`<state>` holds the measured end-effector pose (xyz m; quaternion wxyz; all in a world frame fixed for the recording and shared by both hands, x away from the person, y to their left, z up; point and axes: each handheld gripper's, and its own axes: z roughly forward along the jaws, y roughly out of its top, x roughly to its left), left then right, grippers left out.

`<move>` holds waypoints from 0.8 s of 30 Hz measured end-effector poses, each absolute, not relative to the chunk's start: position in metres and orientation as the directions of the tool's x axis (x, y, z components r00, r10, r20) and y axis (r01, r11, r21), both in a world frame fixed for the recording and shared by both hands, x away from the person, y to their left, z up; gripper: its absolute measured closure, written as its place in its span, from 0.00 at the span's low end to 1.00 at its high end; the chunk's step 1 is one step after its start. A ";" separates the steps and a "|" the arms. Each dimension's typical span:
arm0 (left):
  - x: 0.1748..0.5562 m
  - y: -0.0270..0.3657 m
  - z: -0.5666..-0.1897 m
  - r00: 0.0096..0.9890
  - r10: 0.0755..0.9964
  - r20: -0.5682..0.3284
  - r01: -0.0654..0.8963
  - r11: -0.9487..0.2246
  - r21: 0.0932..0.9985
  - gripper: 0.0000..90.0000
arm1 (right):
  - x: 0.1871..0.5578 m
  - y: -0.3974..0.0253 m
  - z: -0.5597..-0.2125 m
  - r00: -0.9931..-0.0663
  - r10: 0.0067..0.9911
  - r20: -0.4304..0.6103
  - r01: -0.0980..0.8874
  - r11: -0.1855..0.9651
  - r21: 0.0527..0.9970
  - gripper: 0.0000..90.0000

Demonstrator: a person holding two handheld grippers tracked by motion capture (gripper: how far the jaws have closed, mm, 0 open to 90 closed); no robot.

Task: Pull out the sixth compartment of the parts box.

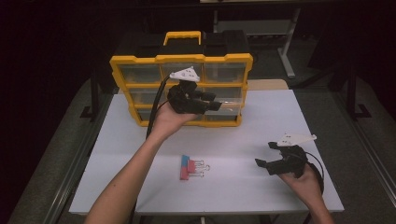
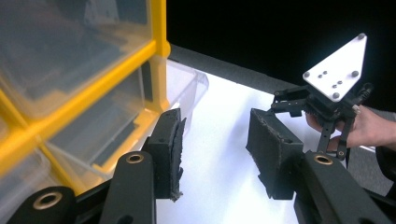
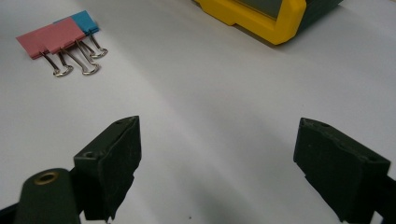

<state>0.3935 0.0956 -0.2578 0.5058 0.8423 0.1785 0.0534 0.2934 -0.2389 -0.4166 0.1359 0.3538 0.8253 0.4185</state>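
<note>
A yellow and black organizer [image 1: 140, 61] with clear drawers stands at the back of the white table [image 1: 280, 112]. My left gripper [image 1: 215, 101] is raised in front of its right-hand drawers, open and holding nothing. In the left gripper view its jaws [image 2: 217, 149] stand apart beside a clear drawer [image 2: 187, 86] that juts out a little. A pink binder clip [image 1: 185, 171] and a blue binder clip [image 1: 186, 159] lie together near the table's front. My right gripper [image 1: 265, 154] hovers open and empty to their right, with its jaws [image 3: 219, 163] wide over bare table.
The clips [image 3: 56, 35] lie at the upper left of the right gripper view, and the organizer's yellow corner [image 3: 275, 21] is at the top. The other hand and its gripper [image 2: 327, 100] show far off in the left gripper view. Table edges drop to dark floor.
</note>
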 end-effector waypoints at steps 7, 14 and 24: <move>0.405 0.085 -0.241 0.949 0.315 0.022 0.162 -0.546 0.822 0.61 | 0.295 -0.240 -0.417 -0.714 0.696 0.074 0.471 0.399 0.787 0.16; 0.415 0.077 -0.242 0.952 0.304 0.034 0.151 -0.564 0.812 0.62 | 0.294 -0.239 -0.417 -0.716 0.694 0.077 0.471 0.398 0.787 0.16; 0.424 0.068 -0.248 0.953 0.299 0.055 0.137 -0.585 0.800 0.60 | 0.296 -0.239 -0.418 -0.728 0.681 0.077 0.462 0.405 0.789 0.16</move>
